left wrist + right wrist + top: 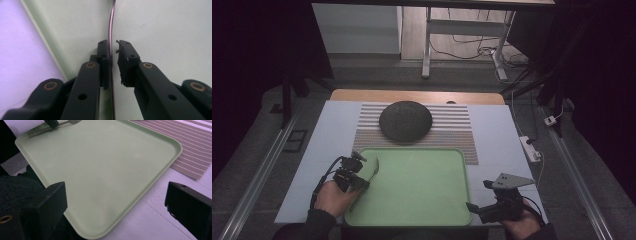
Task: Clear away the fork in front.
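Just now the metal utensil (373, 169) is lying along the left edge of the green tray (412, 148), near that tray's near-left corner, and it is sitting between the two jaws of the left claw (362, 185). Seen in the left gripper view, the utensil (111, 22) is showing edge-on as a thin curved strip running up over the tray (162, 25); the left claw (113, 46) is standing only slightly parted, with one pad lying right against the strip and the other standing a little off it, so the pads are not pinching it. Over in the right gripper view the utensil (40, 130) is resting on the tray (100, 170) under the left claw (51, 123). Meanwhile the right claw (479, 196) is hovering at the tray's near-right corner, and its jaws (116, 190) are gaping wide with nothing between them. Beyond the tray's far edge a striped placemat (452, 130) is lying on the pale tabletop (497, 130), and a dark domed object (405, 120) is sitting on the mat, well apart from both claws.
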`<control>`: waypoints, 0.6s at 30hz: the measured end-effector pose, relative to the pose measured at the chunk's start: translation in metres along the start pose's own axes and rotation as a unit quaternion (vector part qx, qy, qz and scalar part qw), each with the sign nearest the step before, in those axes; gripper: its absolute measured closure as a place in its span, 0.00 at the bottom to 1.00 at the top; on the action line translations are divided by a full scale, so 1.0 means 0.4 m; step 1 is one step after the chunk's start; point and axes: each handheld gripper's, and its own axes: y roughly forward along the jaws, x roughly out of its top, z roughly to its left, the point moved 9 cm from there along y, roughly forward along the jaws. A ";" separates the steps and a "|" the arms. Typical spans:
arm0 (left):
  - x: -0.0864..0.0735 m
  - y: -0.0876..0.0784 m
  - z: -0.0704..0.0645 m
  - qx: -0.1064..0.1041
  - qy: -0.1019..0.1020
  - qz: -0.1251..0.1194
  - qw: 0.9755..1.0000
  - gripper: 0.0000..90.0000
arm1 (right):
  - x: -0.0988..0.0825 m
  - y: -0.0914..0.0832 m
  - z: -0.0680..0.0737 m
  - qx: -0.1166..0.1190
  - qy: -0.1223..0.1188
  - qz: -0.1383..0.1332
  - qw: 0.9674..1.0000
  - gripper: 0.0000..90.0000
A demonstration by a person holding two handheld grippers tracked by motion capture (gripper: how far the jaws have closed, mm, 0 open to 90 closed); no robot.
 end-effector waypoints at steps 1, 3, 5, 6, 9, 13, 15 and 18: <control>0.005 -0.008 0.003 0.002 0.003 -0.010 1.000 0.87 | -0.005 -0.006 -0.005 -0.004 0.001 0.001 1.000 0.05; 0.016 -0.022 0.009 0.007 0.014 -0.031 0.999 0.88 | -0.012 -0.011 -0.010 -0.009 0.000 0.004 1.000 0.04; 0.031 -0.031 0.012 0.011 0.035 -0.056 0.998 0.90 | -0.015 -0.013 -0.012 -0.010 0.003 0.005 1.000 0.03; 0.038 -0.033 0.013 0.011 0.044 -0.064 0.997 0.93 | -0.018 -0.015 -0.013 -0.010 0.006 0.006 1.000 0.02; 0.064 -0.025 0.014 -0.010 0.046 -0.077 0.996 0.98 | -0.025 -0.019 -0.015 -0.015 0.011 0.010 1.000 0.00; 0.098 0.001 0.020 0.003 0.056 -0.076 0.996 0.98 | -0.027 -0.019 -0.013 -0.016 0.008 0.012 1.000 0.00; 0.111 0.012 0.024 0.012 0.059 -0.078 0.995 0.98 | -0.028 -0.016 -0.012 -0.015 0.004 0.015 1.000 0.00; 0.121 0.020 0.024 0.014 0.062 -0.083 0.995 0.98 | -0.029 -0.014 -0.011 -0.012 0.001 0.018 1.000 0.00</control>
